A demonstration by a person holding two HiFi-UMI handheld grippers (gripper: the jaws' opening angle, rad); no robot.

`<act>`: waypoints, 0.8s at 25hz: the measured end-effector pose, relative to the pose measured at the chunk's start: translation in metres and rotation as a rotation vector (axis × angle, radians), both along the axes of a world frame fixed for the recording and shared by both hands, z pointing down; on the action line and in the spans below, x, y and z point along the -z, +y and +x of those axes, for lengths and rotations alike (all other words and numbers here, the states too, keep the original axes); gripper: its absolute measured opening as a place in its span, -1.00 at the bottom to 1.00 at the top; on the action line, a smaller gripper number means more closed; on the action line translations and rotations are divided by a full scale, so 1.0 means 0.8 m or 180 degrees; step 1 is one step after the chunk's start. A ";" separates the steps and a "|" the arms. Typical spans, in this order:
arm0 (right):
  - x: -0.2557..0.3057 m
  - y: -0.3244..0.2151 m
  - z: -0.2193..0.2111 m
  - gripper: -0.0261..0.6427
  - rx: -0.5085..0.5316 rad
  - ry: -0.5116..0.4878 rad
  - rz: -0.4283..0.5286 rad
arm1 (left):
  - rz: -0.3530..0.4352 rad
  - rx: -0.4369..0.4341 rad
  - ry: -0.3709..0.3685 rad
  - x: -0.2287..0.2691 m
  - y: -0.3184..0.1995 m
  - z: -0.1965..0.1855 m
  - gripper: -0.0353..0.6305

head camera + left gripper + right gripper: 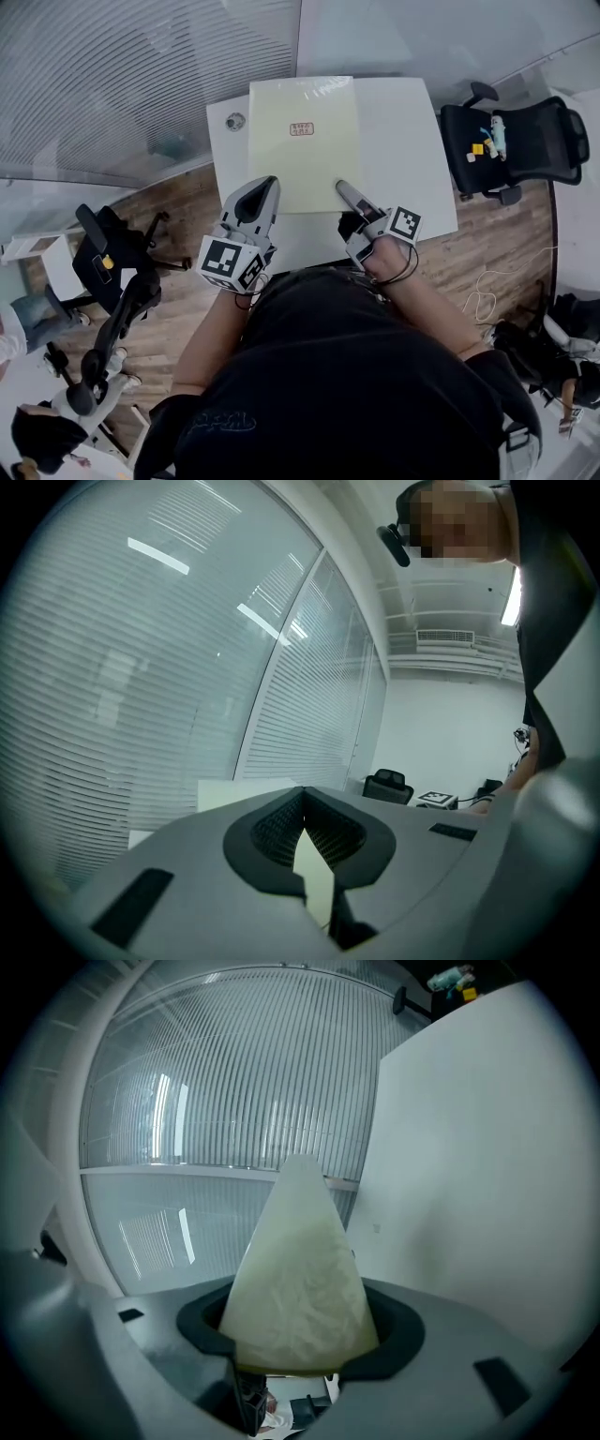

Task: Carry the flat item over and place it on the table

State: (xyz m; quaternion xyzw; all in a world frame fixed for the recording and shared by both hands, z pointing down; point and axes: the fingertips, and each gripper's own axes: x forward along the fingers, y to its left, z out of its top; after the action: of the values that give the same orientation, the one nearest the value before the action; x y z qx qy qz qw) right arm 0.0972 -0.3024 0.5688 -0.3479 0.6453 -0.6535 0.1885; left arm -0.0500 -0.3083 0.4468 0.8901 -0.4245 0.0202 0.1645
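No legible text anywhere. Small reddish label at the middle of the pale flat item, too small to read. Black-and-white square code markers, without letters, on the cubes of the left claw and right claw. Faint print on the black shirt, unreadable.

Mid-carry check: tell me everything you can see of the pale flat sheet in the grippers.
The flat sheet is a thin, pale yellow-green rectangle with a small reddish label near its middle. It lies about level over the white table, its long side running away from the person. The left gripper clamps its near left corner, the right gripper its near right corner. Whether it touches the table yet is unclear.
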 end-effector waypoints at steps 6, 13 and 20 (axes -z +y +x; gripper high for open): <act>-0.039 -0.013 0.007 -0.08 0.0078 0.0042 -0.0184 | -0.0292 0.0030 -0.0197 -0.059 -0.018 0.011 -0.85; -0.082 -0.019 0.015 -0.08 0.0153 0.0033 -0.0383 | -0.0531 0.0019 -0.0319 -0.105 -0.026 0.021 -0.85; -0.114 -0.020 0.032 -0.08 0.0218 -0.0027 -0.0513 | -0.0684 0.0045 -0.0392 -0.126 -0.032 0.039 -0.85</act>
State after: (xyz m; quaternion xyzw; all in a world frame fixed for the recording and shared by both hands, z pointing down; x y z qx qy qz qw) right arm 0.1229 -0.3185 0.6598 -0.3369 0.6012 -0.7108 0.1402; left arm -0.0190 -0.3338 0.5479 0.8615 -0.4354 0.1190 0.2327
